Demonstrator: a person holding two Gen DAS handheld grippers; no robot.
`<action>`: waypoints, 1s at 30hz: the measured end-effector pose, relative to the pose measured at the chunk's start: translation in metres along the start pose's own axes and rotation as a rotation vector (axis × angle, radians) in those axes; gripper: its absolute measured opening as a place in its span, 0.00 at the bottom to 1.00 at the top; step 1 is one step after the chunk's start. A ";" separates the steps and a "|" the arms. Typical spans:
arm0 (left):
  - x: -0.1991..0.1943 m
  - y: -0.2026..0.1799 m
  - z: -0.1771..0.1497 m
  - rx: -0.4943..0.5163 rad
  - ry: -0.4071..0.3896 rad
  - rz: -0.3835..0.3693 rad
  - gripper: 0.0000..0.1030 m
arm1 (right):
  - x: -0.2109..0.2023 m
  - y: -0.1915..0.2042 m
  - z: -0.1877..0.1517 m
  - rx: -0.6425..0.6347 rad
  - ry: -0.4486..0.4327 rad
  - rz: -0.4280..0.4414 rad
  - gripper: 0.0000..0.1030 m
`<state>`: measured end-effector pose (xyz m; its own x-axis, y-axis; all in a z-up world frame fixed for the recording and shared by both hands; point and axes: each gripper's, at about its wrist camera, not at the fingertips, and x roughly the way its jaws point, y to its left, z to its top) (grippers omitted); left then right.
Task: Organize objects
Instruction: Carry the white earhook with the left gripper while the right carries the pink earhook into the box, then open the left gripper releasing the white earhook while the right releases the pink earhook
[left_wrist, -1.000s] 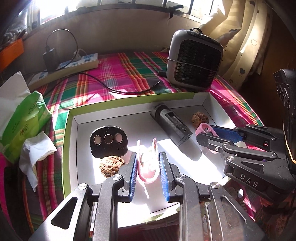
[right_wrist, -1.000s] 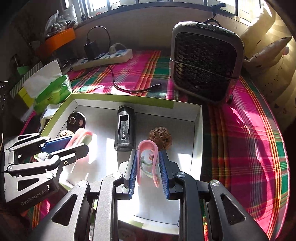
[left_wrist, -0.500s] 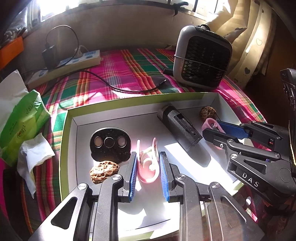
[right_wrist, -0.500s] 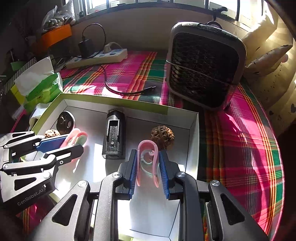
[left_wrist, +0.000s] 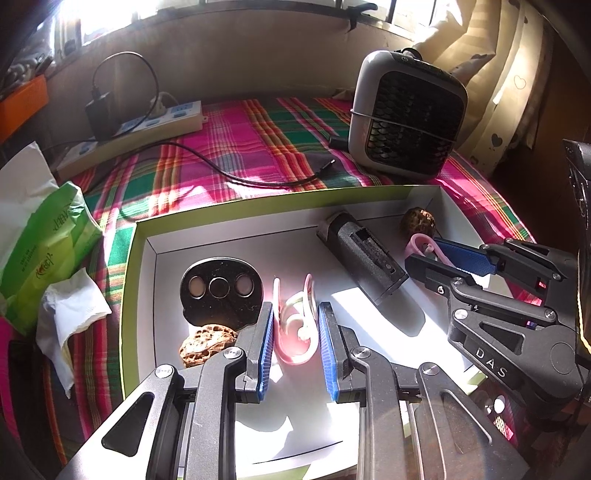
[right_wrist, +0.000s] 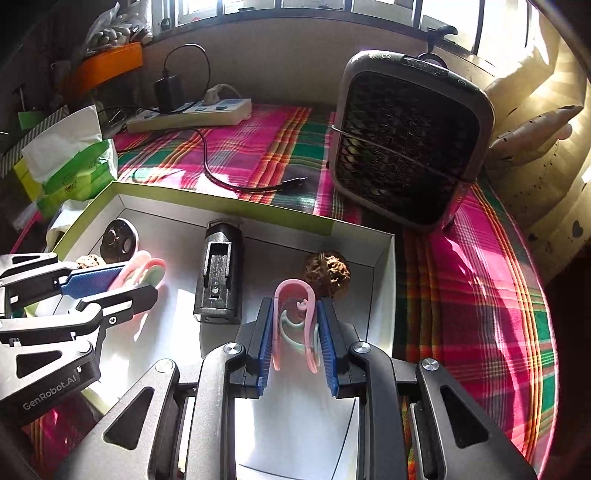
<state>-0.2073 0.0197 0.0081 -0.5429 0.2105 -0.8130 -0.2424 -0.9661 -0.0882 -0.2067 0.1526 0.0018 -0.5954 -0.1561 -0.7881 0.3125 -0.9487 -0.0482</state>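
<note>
Sunlit plaid-covered desk; over the box (left_wrist: 136, 266), left gripper (left_wrist: 295, 343) and right gripper (right_wrist: 294, 339) each gripped a pink clip. Mid-carry; next, likely placing them.

The left gripper (left_wrist: 295, 343) holds a pink U-shaped clip (left_wrist: 295, 328) between its blue pads (left_wrist: 265, 347), above the white floor of a shallow green-edged box (left_wrist: 127, 295). Inside the box, a black disc with three round holes (left_wrist: 219, 291) lies just left of the clip, with a walnut (left_wrist: 207, 345) touching its near edge. A black rectangular block (left_wrist: 364, 260) lies diagonally toward the right, and a second walnut (left_wrist: 419, 220) sits in the far right corner. The right gripper (left_wrist: 443, 258) enters from the right, holding another pink clip (left_wrist: 421, 245). Beyond, on plaid cloth (left_wrist: 258, 147), stand a small grey fan (left_wrist: 408, 114) and a power strip (left_wrist: 147, 129).
</note>
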 end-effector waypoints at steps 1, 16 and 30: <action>0.000 0.000 0.000 0.001 0.000 0.001 0.21 | 0.000 0.001 0.000 -0.001 0.000 0.002 0.24; -0.001 -0.002 0.000 0.006 -0.001 0.012 0.27 | 0.000 0.001 -0.001 0.006 -0.007 0.011 0.31; -0.013 0.000 -0.007 -0.009 -0.014 0.023 0.31 | -0.013 0.002 -0.007 0.035 -0.026 0.026 0.38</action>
<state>-0.1941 0.0162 0.0143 -0.5595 0.1903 -0.8067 -0.2222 -0.9721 -0.0752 -0.1934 0.1548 0.0081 -0.6063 -0.1874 -0.7728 0.3021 -0.9533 -0.0058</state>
